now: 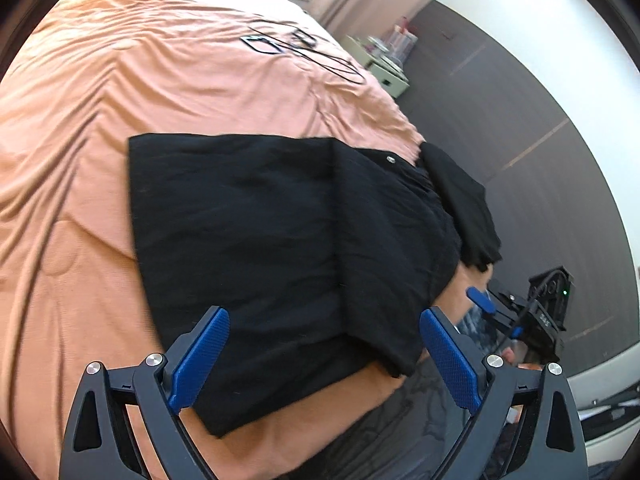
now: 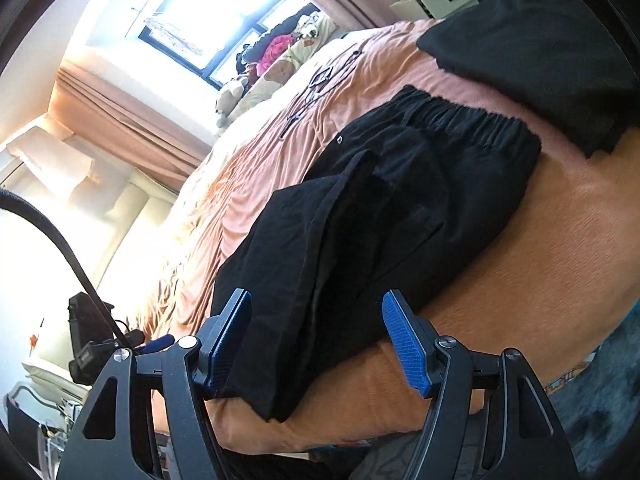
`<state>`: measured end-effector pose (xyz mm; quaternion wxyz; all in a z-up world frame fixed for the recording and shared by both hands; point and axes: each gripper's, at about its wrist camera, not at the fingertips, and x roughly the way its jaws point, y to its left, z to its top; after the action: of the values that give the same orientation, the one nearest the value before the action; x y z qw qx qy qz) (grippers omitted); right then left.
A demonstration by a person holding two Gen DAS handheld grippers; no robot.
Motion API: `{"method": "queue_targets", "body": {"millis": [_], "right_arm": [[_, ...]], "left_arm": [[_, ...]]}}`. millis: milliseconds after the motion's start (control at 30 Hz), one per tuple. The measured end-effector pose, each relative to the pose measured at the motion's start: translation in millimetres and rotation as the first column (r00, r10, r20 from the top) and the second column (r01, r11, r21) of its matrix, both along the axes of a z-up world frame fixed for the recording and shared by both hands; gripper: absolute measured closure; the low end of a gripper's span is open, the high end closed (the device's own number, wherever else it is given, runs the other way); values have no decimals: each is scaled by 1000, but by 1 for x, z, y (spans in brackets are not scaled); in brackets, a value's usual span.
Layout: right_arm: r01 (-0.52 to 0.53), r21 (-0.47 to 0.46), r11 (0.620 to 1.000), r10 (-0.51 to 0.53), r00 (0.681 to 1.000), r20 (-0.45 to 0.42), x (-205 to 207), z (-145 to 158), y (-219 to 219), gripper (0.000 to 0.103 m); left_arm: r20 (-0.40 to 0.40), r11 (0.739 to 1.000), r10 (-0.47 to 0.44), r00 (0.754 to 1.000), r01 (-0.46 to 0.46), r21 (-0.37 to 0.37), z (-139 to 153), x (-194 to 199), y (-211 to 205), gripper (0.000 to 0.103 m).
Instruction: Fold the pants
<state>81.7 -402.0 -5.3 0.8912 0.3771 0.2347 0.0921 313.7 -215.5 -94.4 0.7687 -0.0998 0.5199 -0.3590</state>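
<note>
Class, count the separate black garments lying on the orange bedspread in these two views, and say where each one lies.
2. The black pants lie part-folded near the bedspread's edge; a second black garment lies beyond their waistband. Others may be hidden.

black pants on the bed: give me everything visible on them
The black pants lie flat on the orange bedspread near its edge, already folded over, with one layer's edge running across the top. The fabric looks thin, woven and lightly creased. A gathered elastic waistband and a small metal snap show at one end. A separate folded black garment lies beside the waistband, apart in the right wrist view. No fingers touch the pants.
</note>
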Motion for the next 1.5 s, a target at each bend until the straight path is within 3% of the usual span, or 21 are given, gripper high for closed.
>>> {"method": "queue_targets", "body": {"millis": [100,433,900,1267,1500], "right_arm": [[0,17,1000,0,1000,-7,9,-2,-1,30],[-20,51,998,23,998,-63,55,-8,-8,30],[-22,127,992,35,994,-101,101,-19,-13,31],[-18,46,999,22,995,-93,90,-9,-6,77],[3,-29,1000,-5,999,-54,84,5,0,83]], "left_arm": [[-3,999,39,999,-39,5,-8,6,11,6],[-51,987,161,986,-160,14,-42,28,40,6],[-130,980,192,973,-182,84,-90,45,32,6],[-98,977,162,982,-145,159,-97,42,16,1],[-64,976,114,991,-100,193,-98,40,8,1]]}}
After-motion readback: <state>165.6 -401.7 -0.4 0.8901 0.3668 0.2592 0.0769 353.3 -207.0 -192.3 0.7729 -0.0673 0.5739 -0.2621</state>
